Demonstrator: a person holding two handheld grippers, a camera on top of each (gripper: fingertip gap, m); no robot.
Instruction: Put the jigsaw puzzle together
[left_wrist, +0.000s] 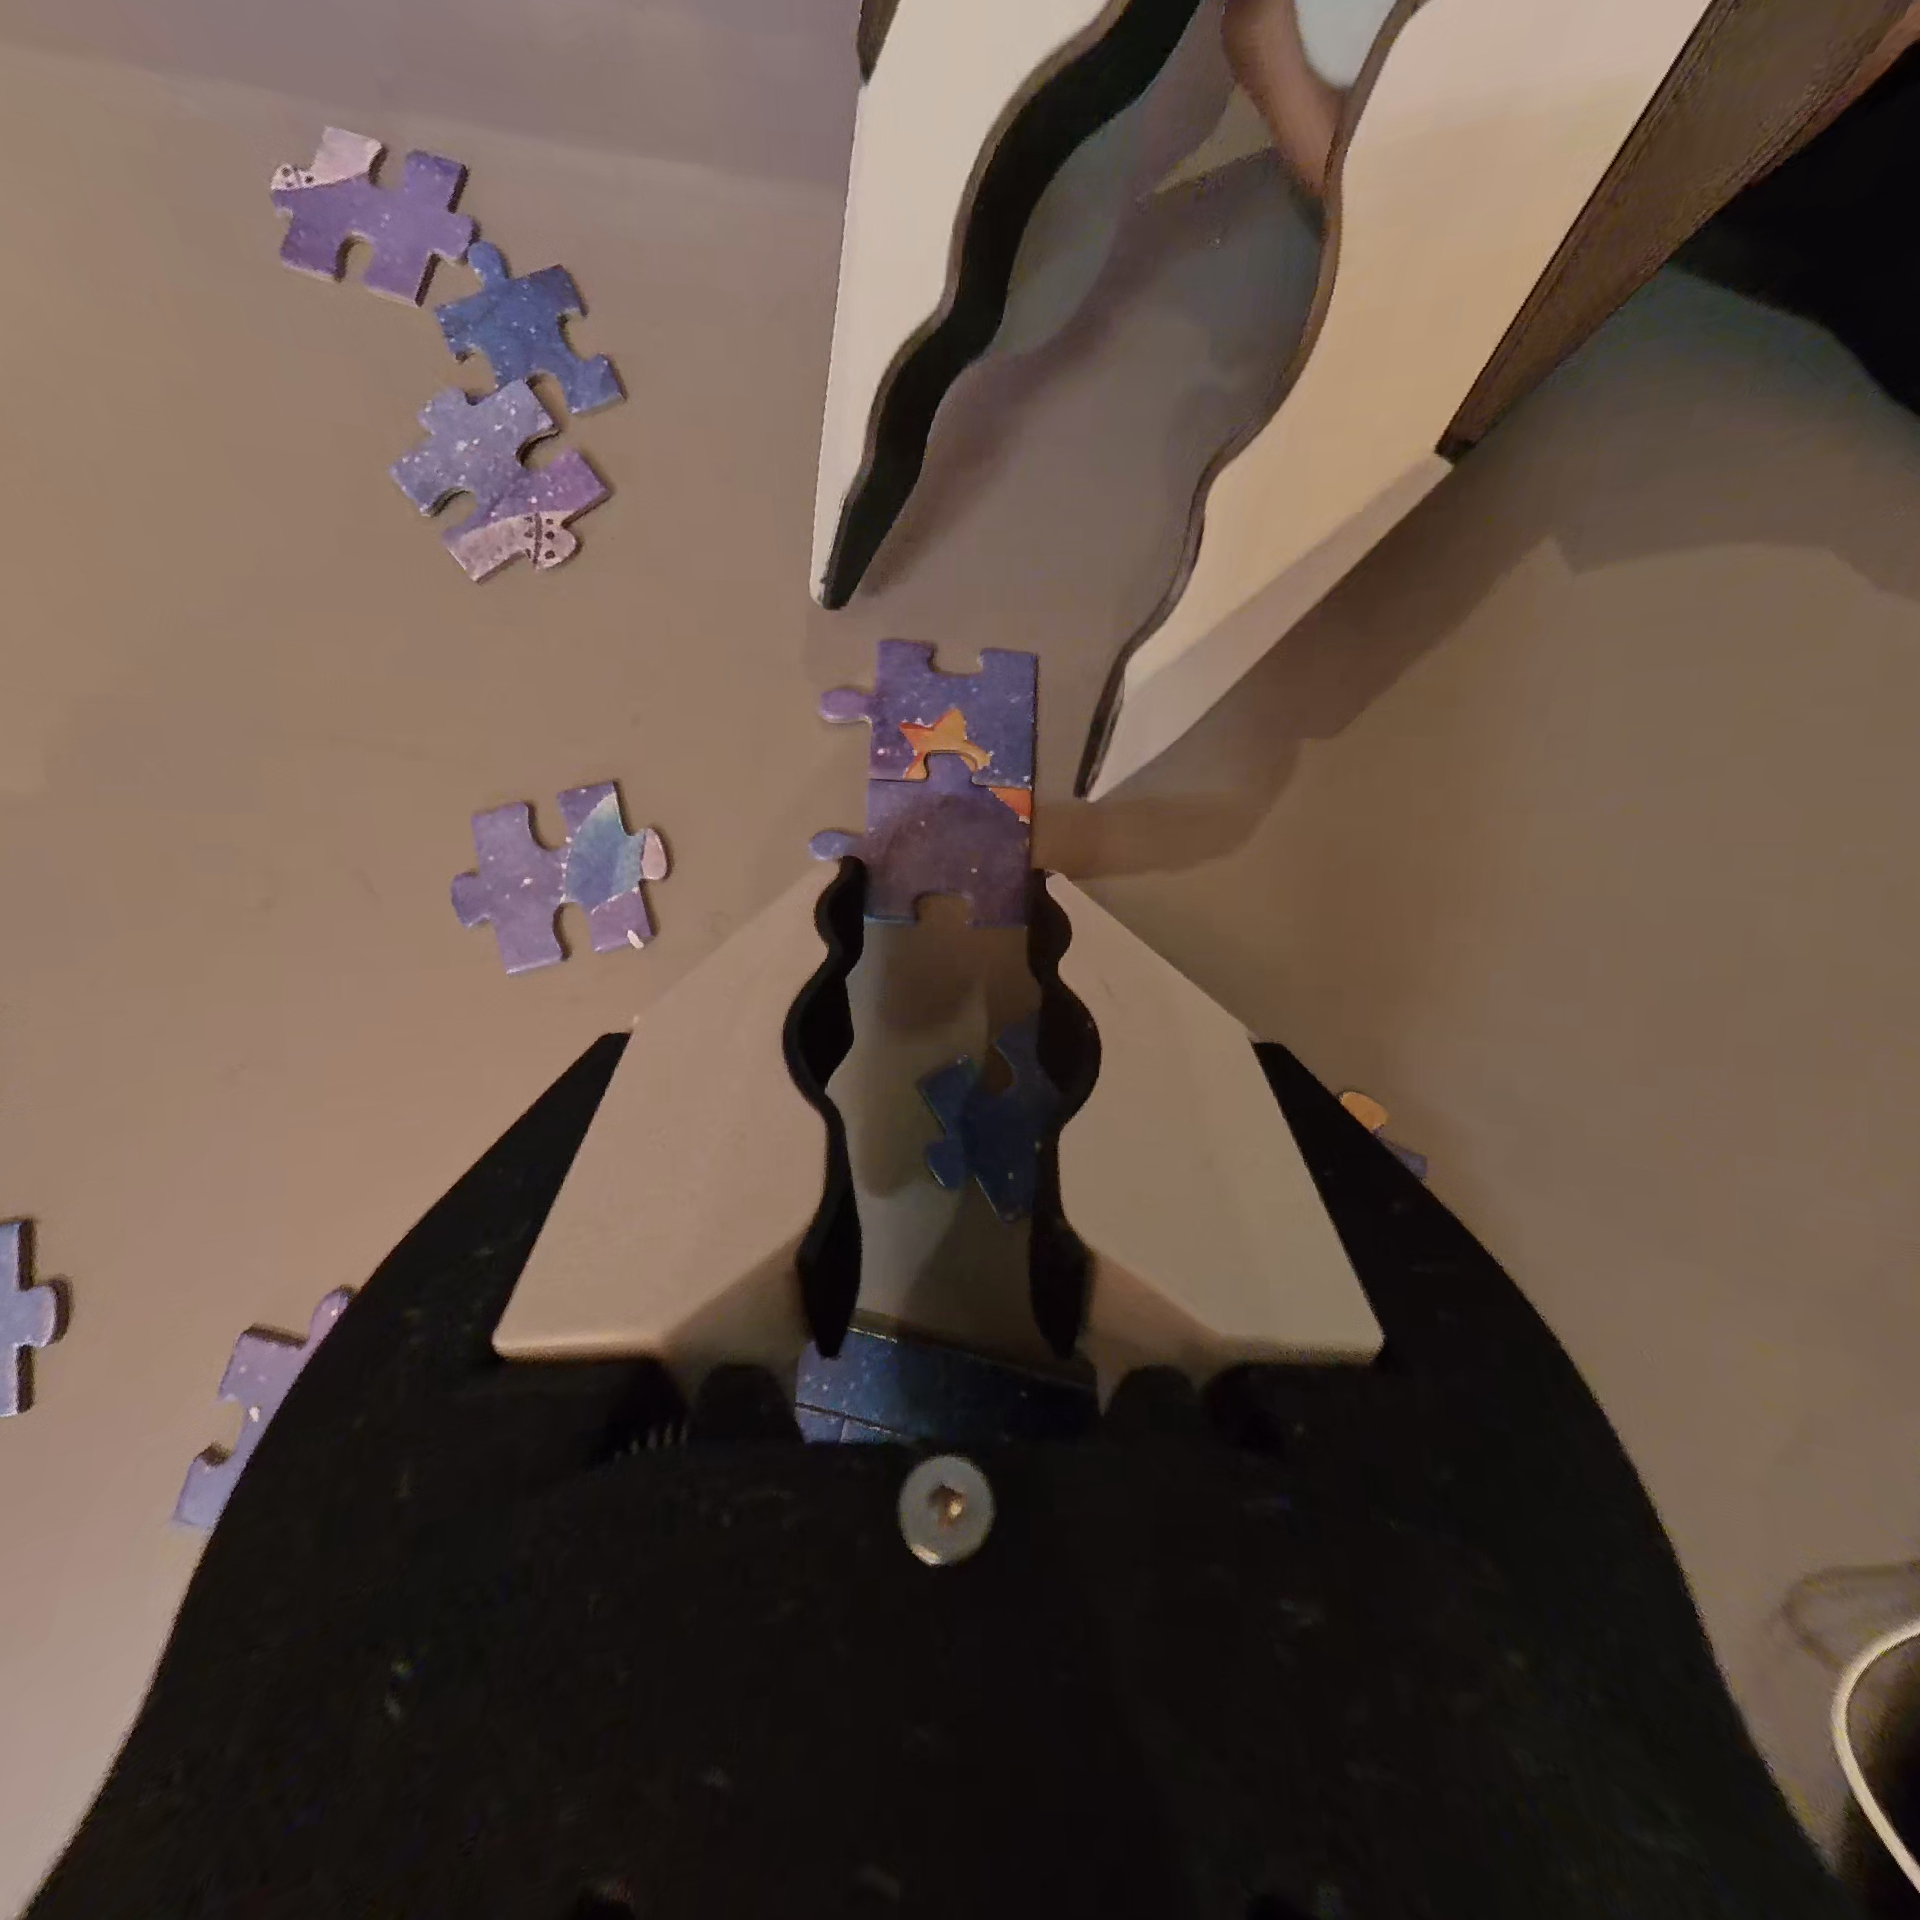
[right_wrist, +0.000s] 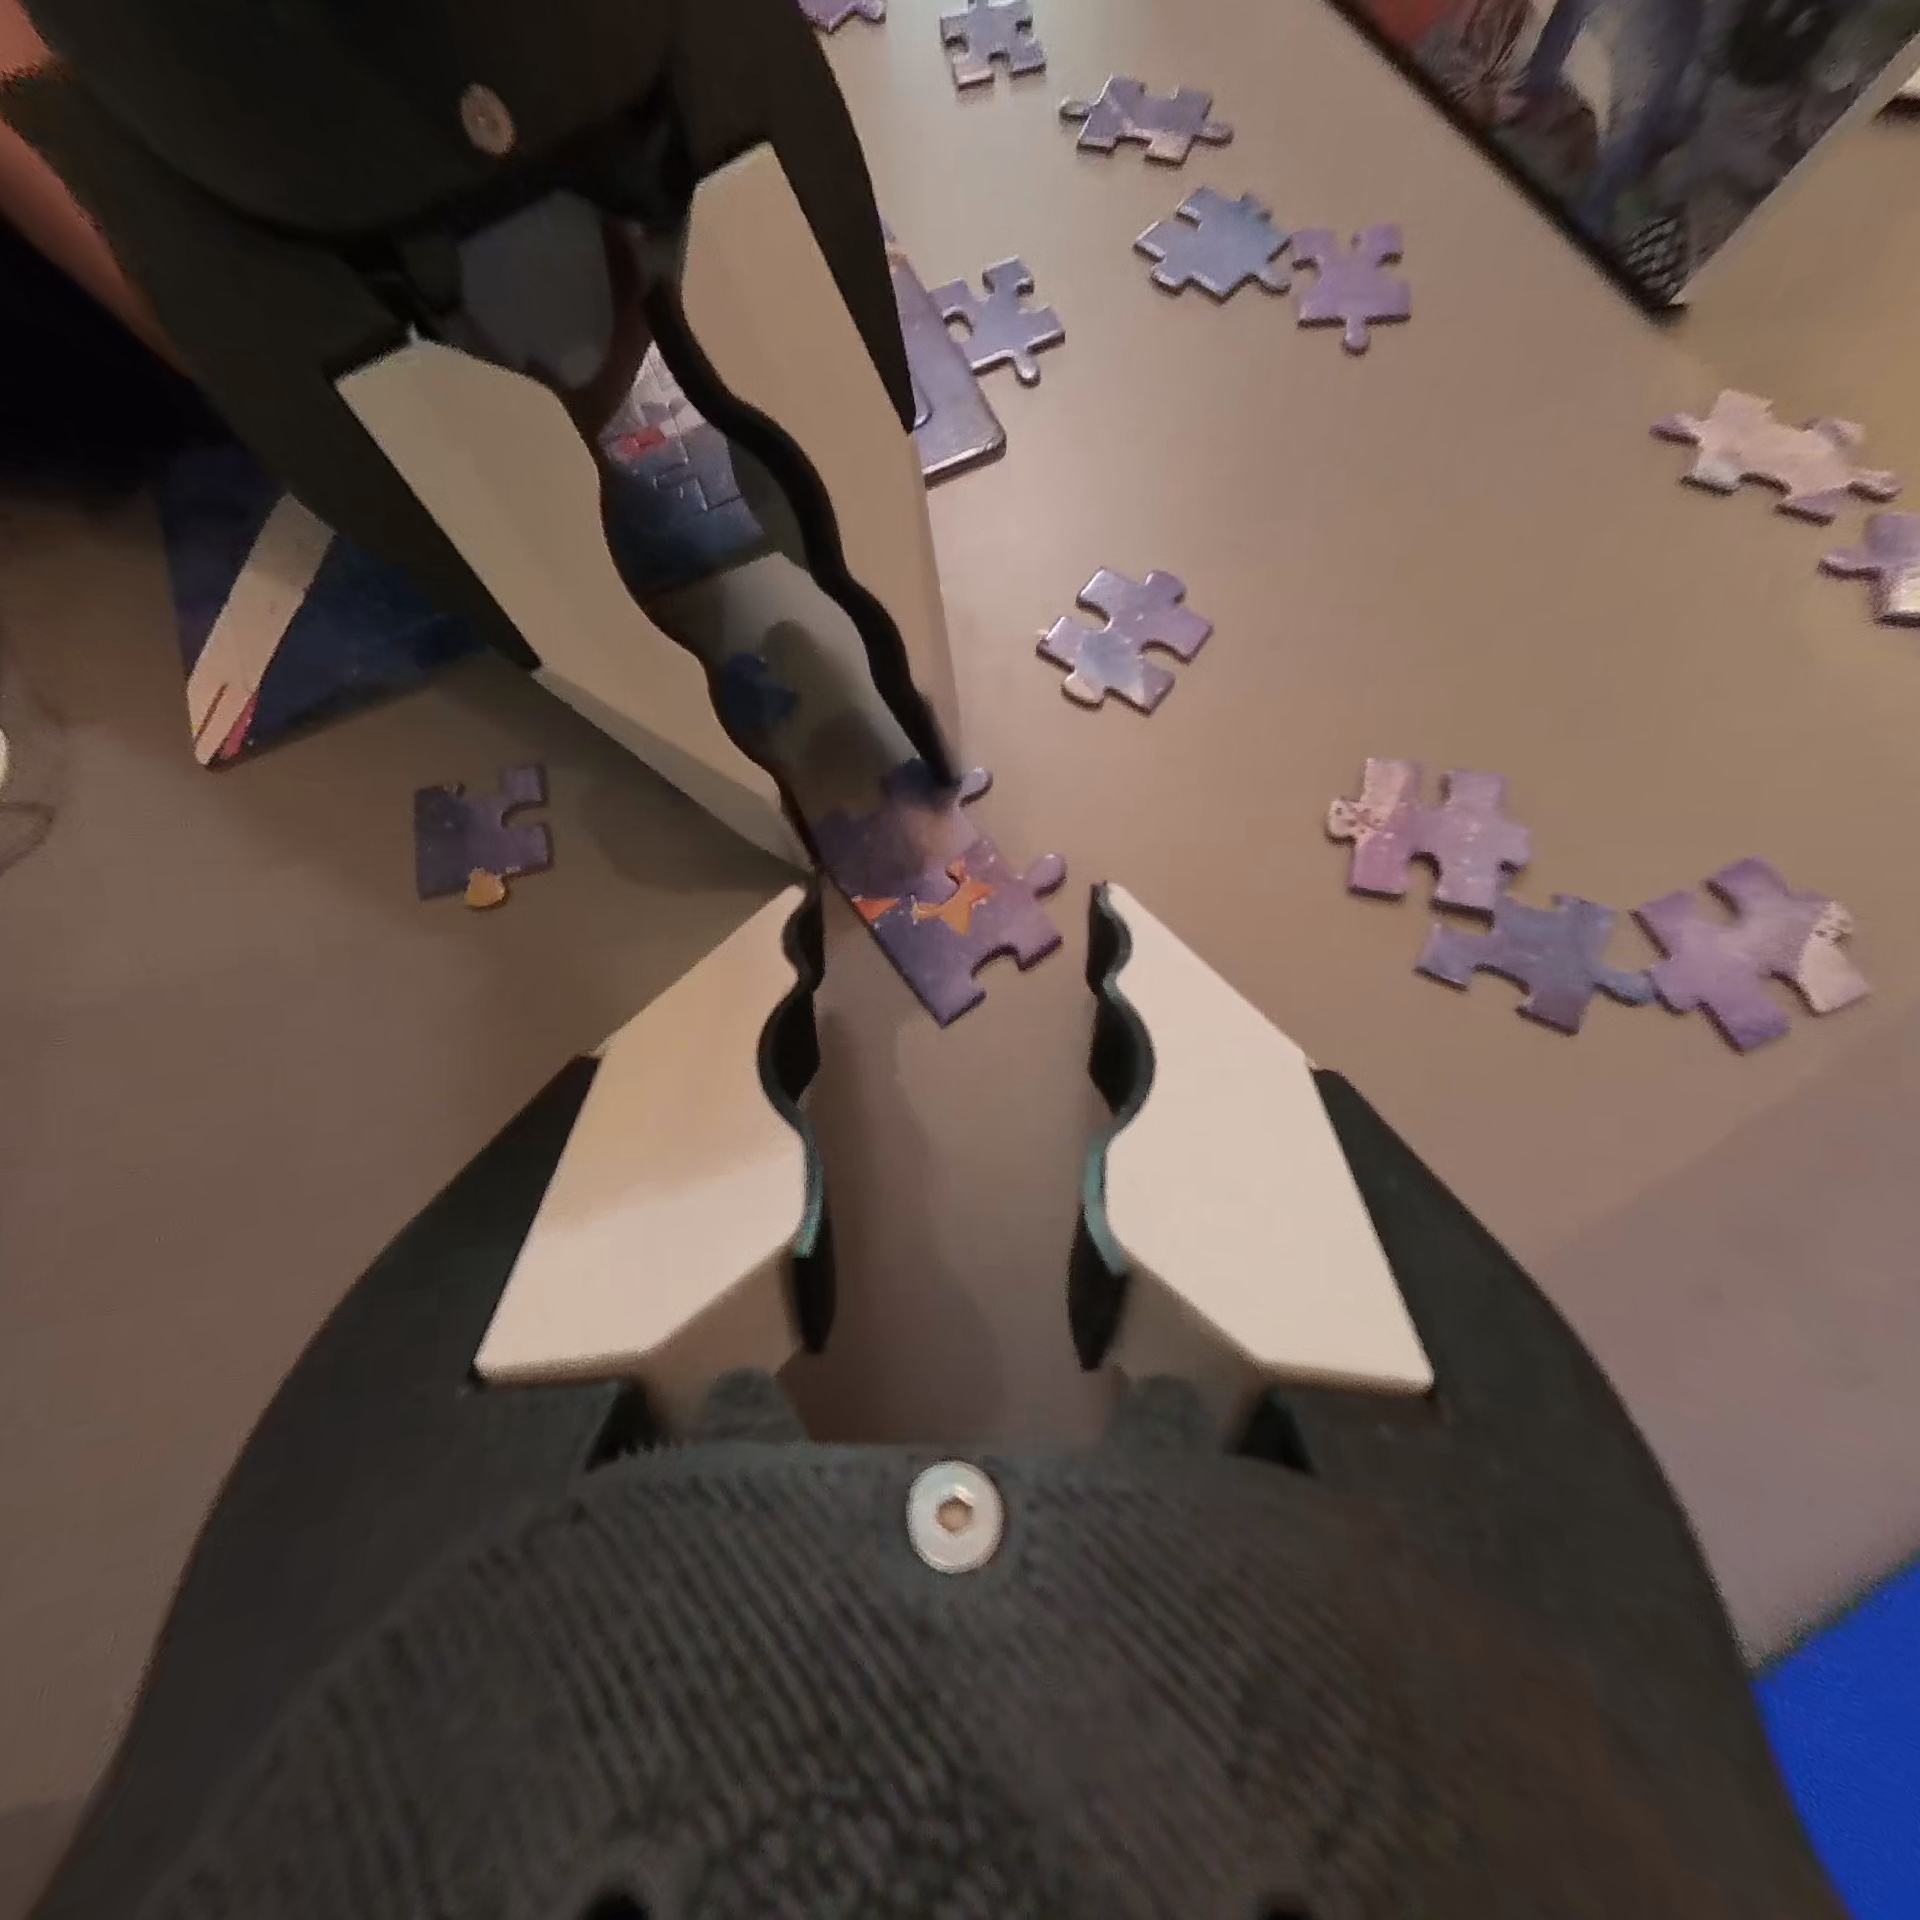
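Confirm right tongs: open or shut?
Open. Right tongs fingertips stand wide apart; bare table shows between right pad and joined puzzle pieces.

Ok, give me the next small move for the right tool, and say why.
Probably draw the right tool straight back, off the joined pair. Its fingers stand open and touch neither side of the pair. The two star pieces already interlock, flat on the table, and the left tool brackets the pair's other end, so nothing there seems to need the right tool.
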